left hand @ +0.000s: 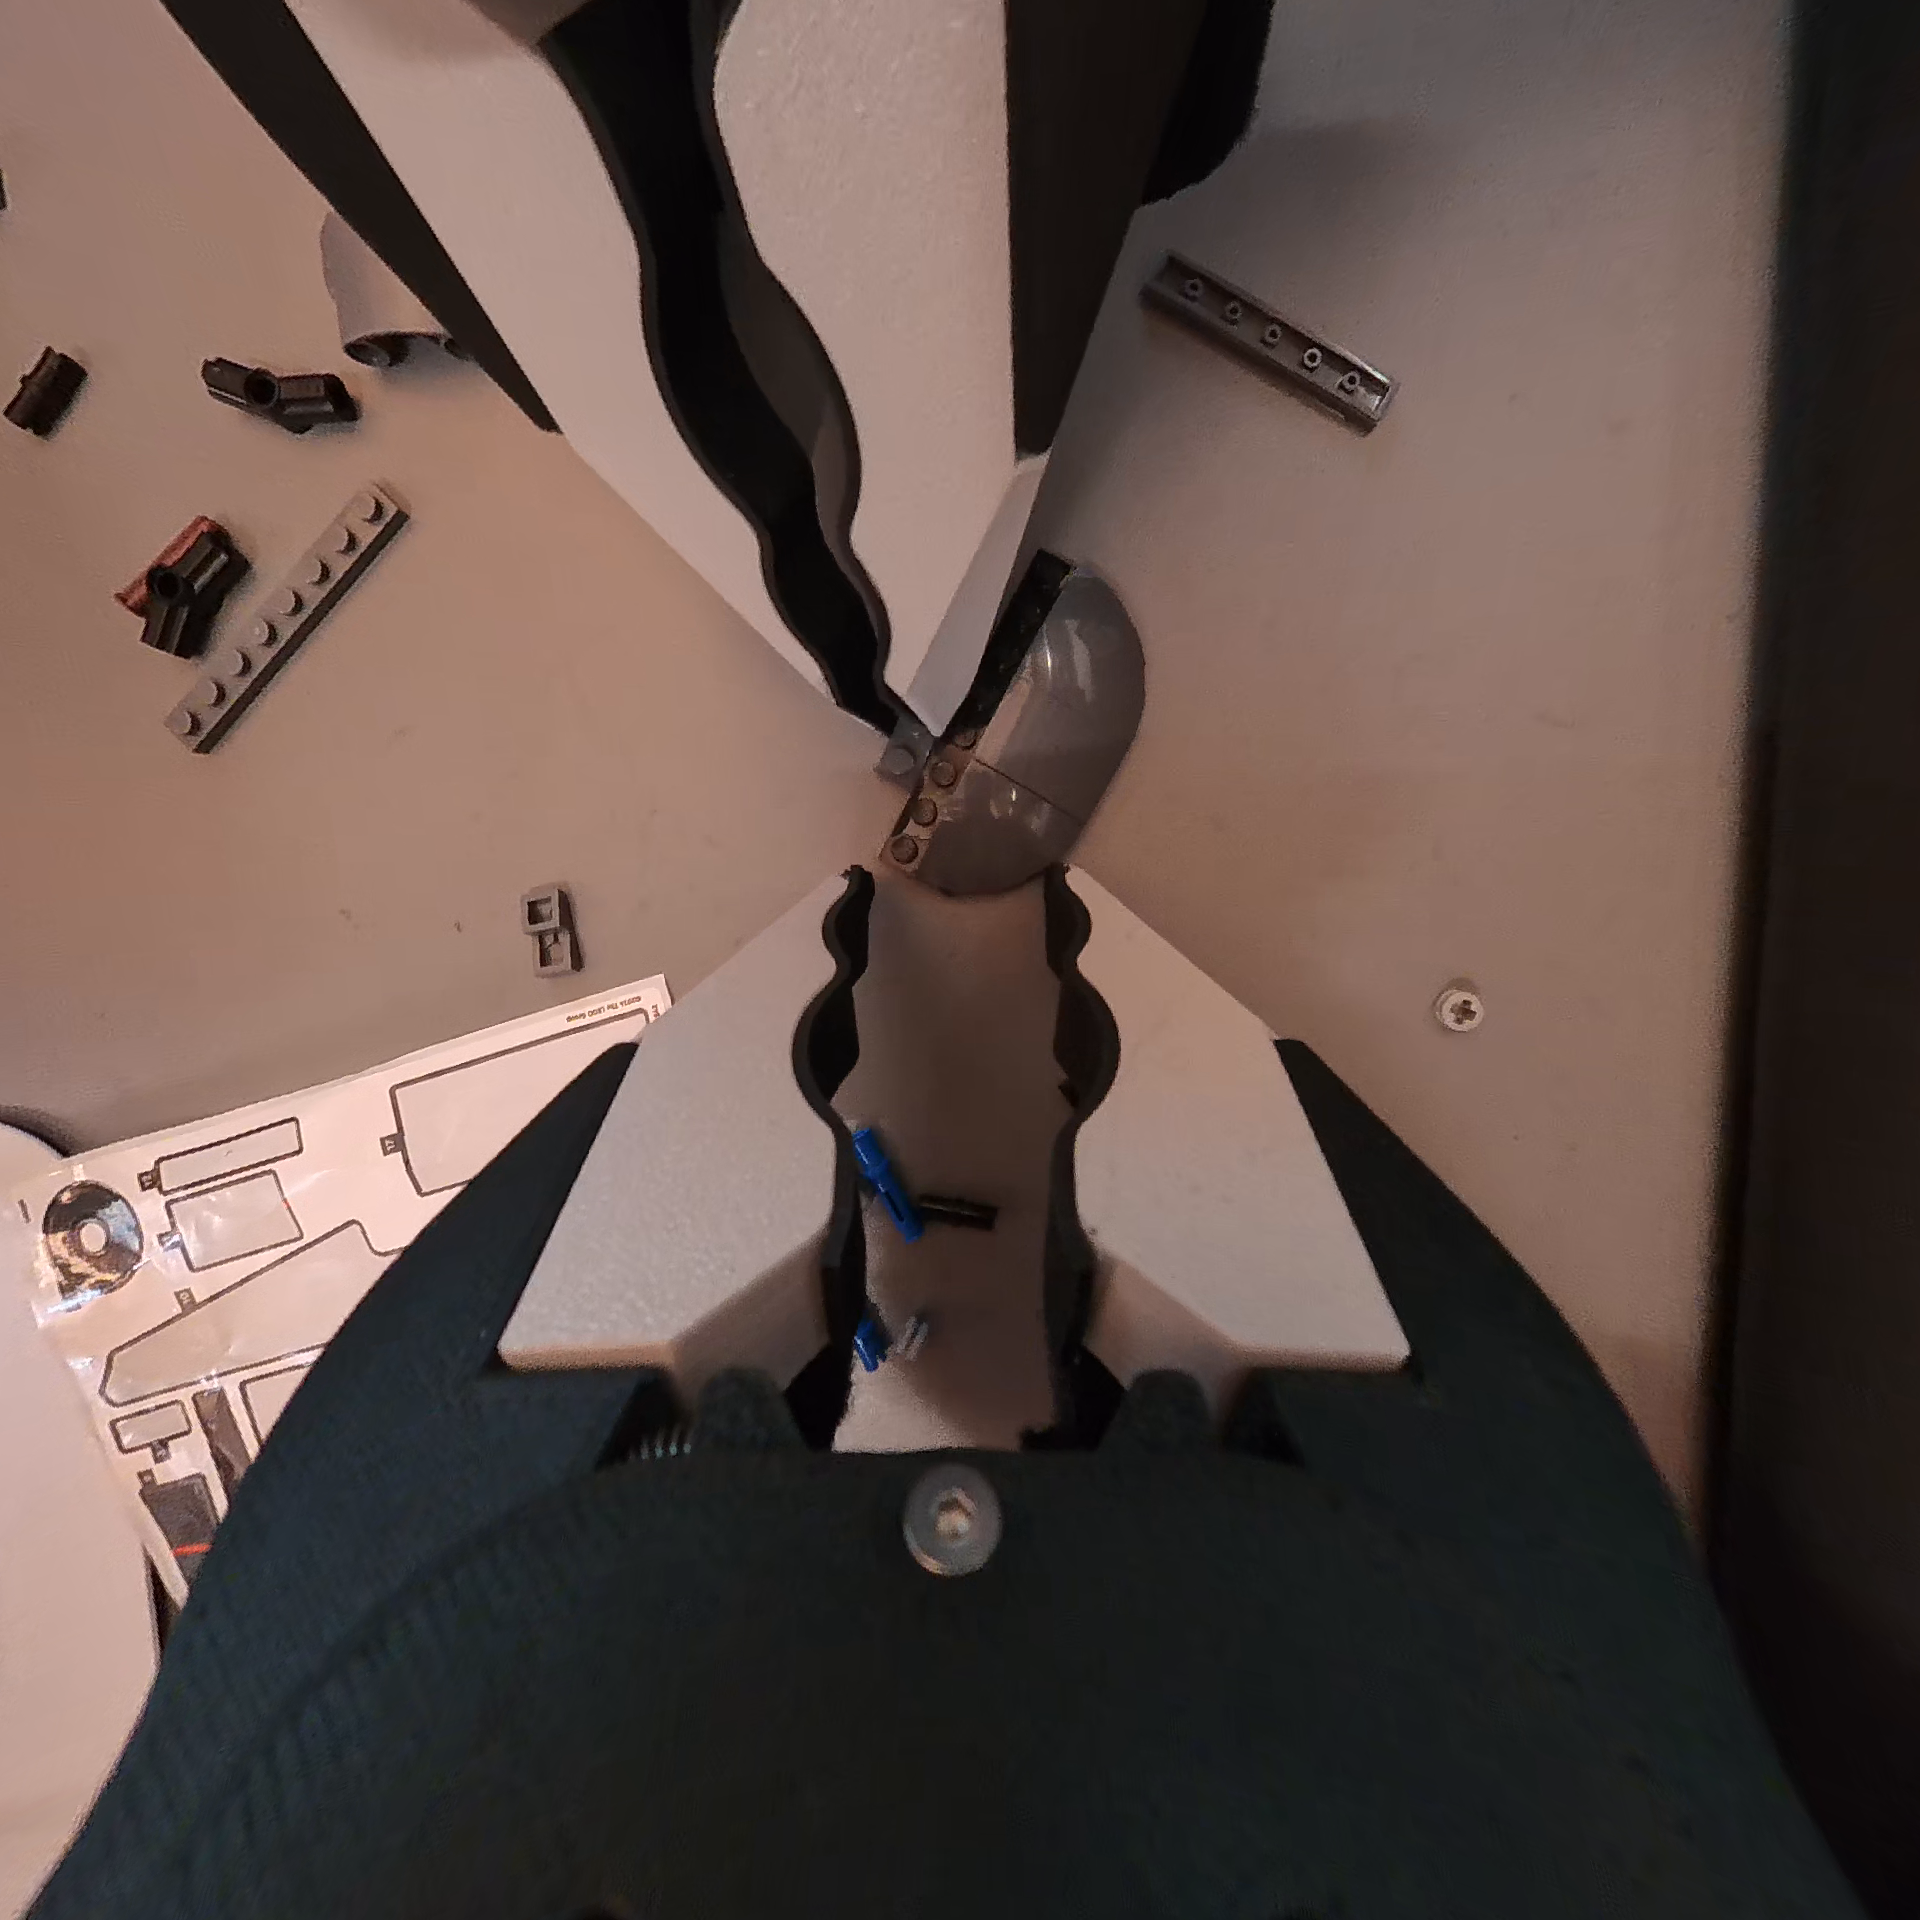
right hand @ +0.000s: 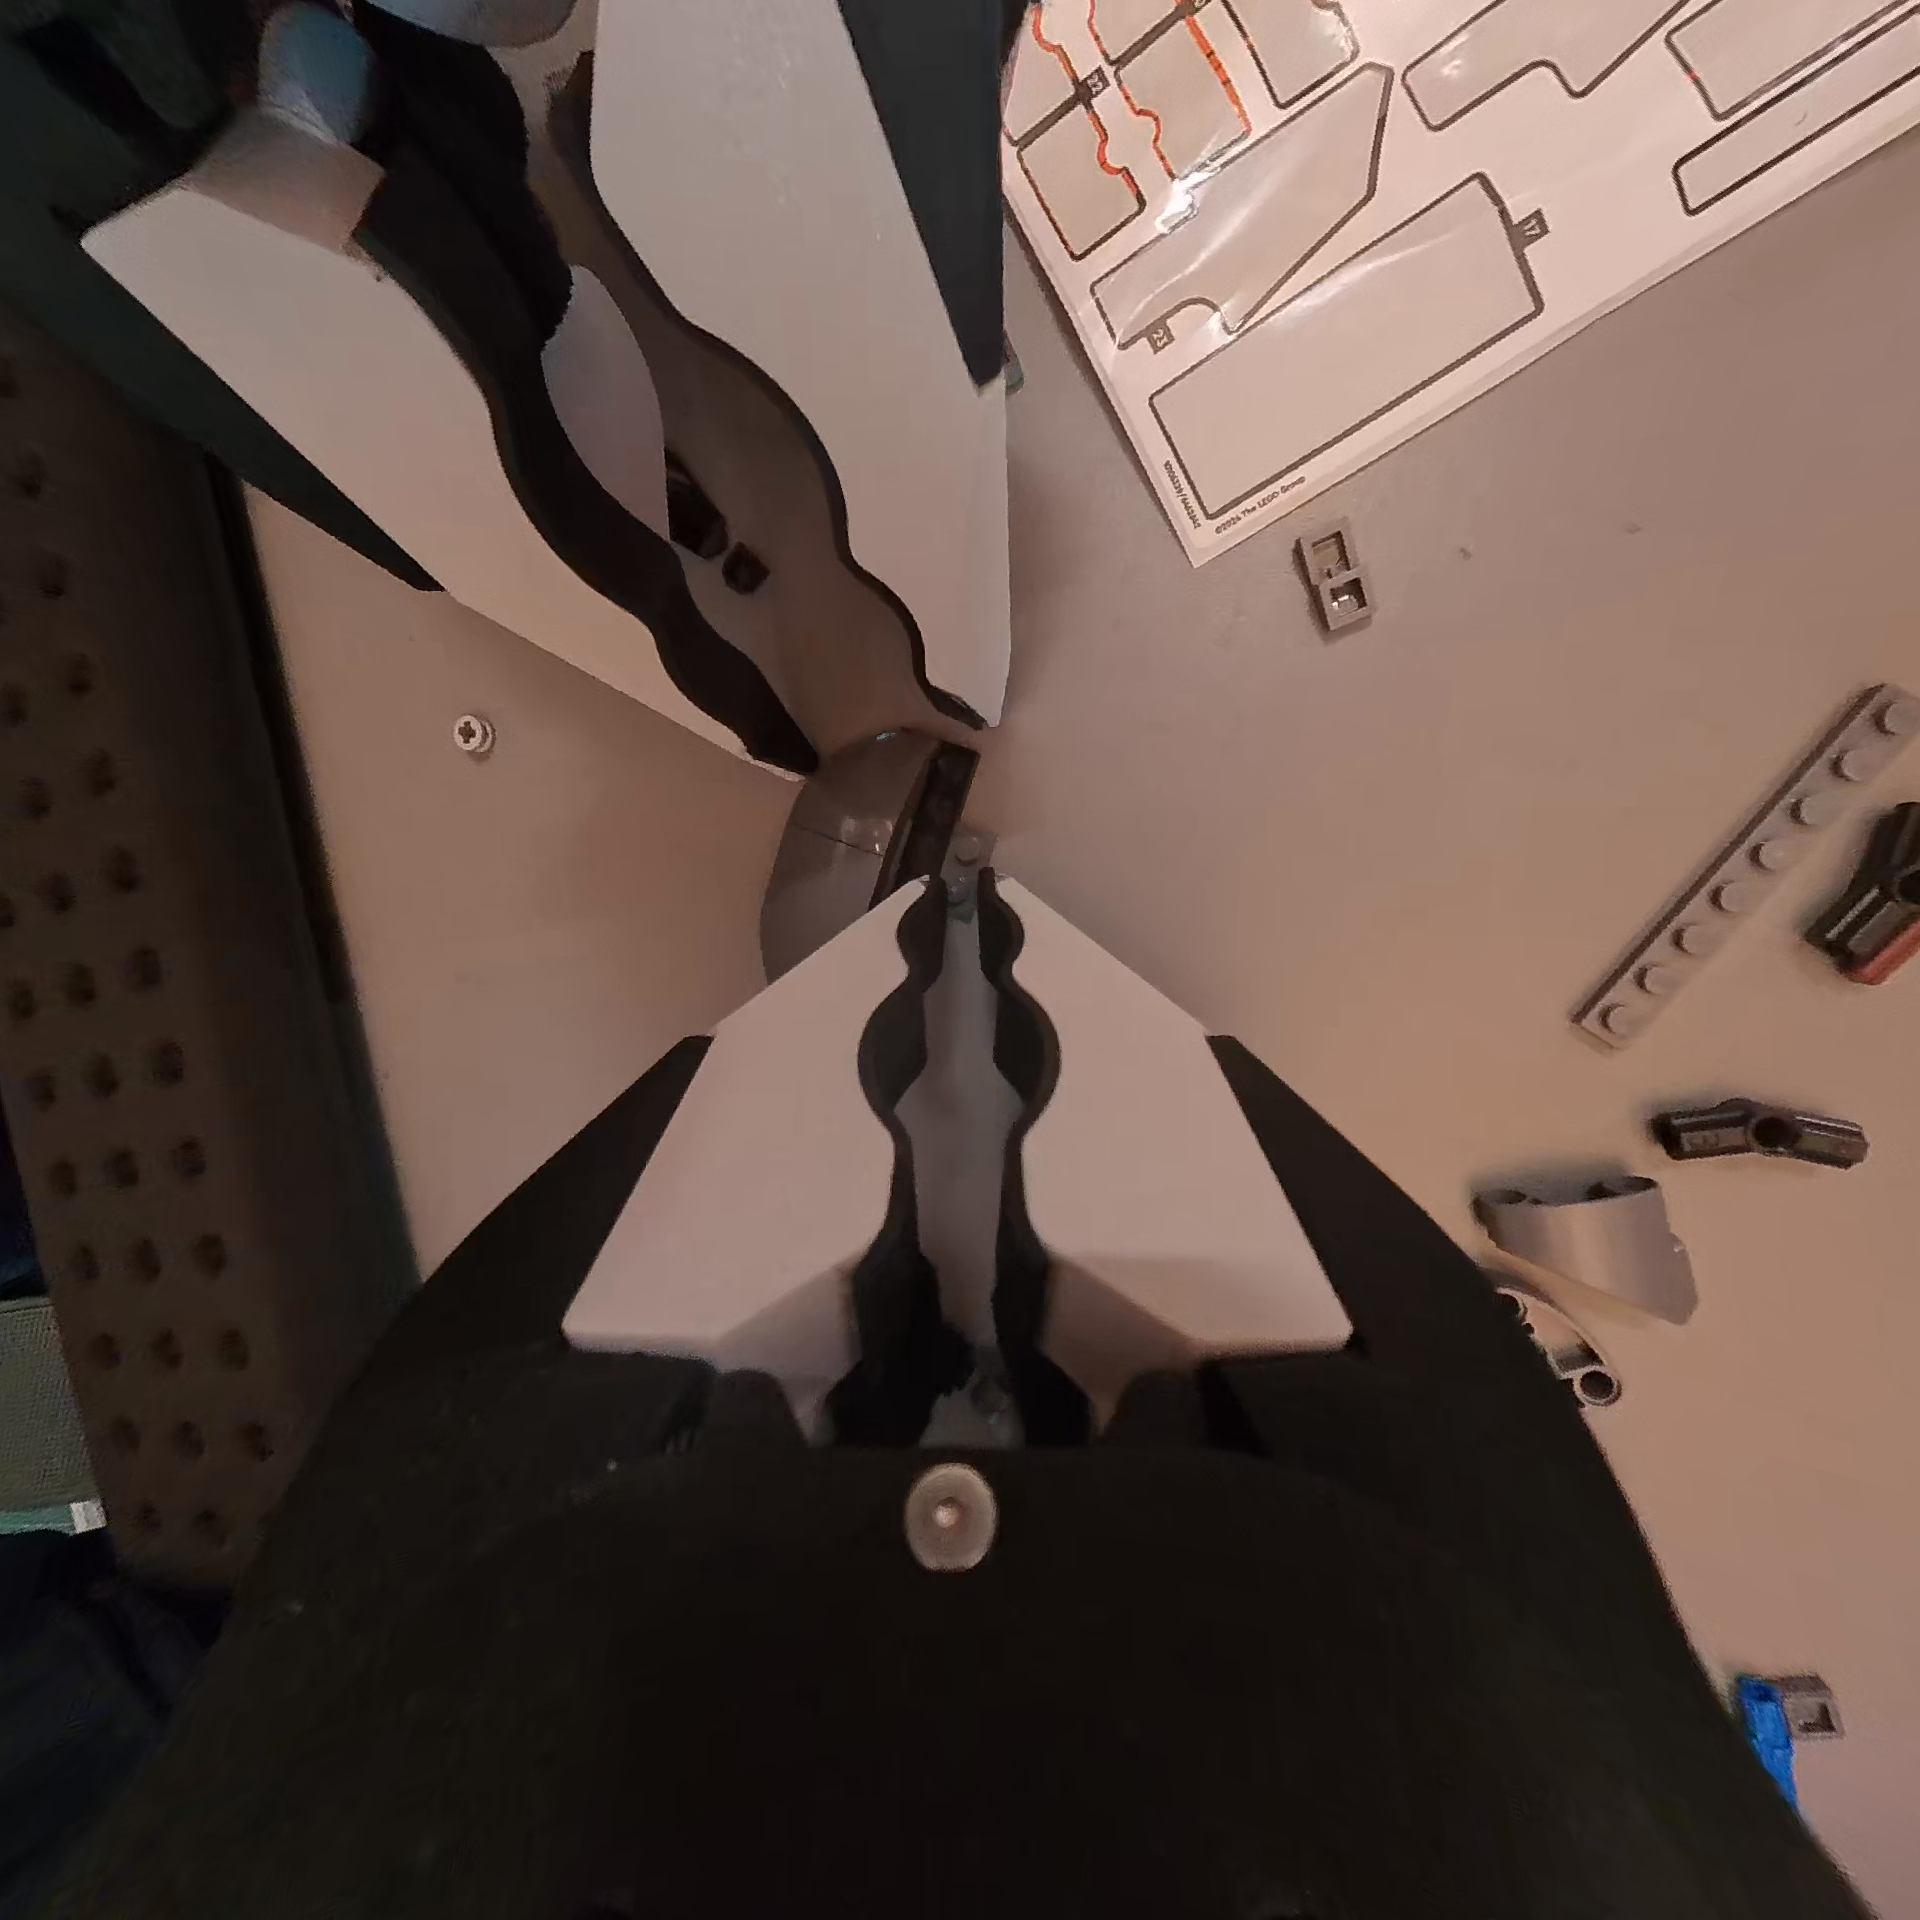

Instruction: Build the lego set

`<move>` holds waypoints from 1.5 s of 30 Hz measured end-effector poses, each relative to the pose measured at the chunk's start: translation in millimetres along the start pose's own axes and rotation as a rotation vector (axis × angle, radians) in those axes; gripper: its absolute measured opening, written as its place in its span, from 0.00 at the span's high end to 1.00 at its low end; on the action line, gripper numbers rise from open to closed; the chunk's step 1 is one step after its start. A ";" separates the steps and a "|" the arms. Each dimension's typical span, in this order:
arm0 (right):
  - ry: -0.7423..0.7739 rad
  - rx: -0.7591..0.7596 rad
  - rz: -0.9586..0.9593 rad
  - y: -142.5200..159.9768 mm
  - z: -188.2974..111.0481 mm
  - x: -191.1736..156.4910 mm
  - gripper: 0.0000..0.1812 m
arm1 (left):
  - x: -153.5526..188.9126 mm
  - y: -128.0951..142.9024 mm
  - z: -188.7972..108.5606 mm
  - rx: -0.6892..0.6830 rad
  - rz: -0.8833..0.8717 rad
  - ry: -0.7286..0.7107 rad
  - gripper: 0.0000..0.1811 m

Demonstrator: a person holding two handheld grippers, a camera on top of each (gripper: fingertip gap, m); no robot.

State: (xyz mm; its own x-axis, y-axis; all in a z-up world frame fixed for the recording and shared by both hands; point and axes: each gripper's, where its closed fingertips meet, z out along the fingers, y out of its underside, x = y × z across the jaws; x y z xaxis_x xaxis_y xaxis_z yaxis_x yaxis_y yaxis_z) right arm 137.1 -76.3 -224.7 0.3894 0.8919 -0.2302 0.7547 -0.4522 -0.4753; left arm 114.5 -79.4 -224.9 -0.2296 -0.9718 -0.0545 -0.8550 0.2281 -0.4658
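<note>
Workbench setup, lab or hobby room, cannot tell which; plain beige tabletop (left hand: 1403, 831) with countersunk screw (left hand: 1459, 1006); perforated panel (right hand: 114, 935) alongside; sticker sheet (right hand: 1455, 260), loose Lego parts.

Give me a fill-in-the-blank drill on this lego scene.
1. The left gripper grips a curved assembly coloured ___.
2. The right gripper pinches a small plate, so it is ___.
3. The pin beside the black pin is ___.
Missing: grey; shut; blue.
</note>
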 end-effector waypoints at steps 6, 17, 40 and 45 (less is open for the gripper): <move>0.011 0.003 0.003 1.4 -2.4 2.5 0.99 | 3.0 -5.1 -1.6 0.005 0.011 -0.007 0.82; 0.017 0.022 0.007 -1.3 -4.9 3.2 0.95 | 3.1 -3.1 3.3 -0.005 0.007 0.000 0.82; 0.091 -0.042 -0.128 6.6 -5.3 3.0 0.84 | 3.0 -3.5 -1.3 0.005 -0.006 0.003 0.82; 0.080 -0.067 -0.129 11.7 -6.0 -0.2 0.84 | 7.2 -6.3 -4.5 0.010 -0.036 0.025 0.81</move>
State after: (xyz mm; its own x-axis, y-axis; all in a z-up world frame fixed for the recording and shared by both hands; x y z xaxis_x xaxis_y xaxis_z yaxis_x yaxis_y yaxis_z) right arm 149.0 -81.9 -225.1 0.3261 0.9399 -0.1015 0.8335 -0.3365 -0.4382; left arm 116.2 -87.6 -218.4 -0.2107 -0.9774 -0.0154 -0.8581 0.1925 -0.4761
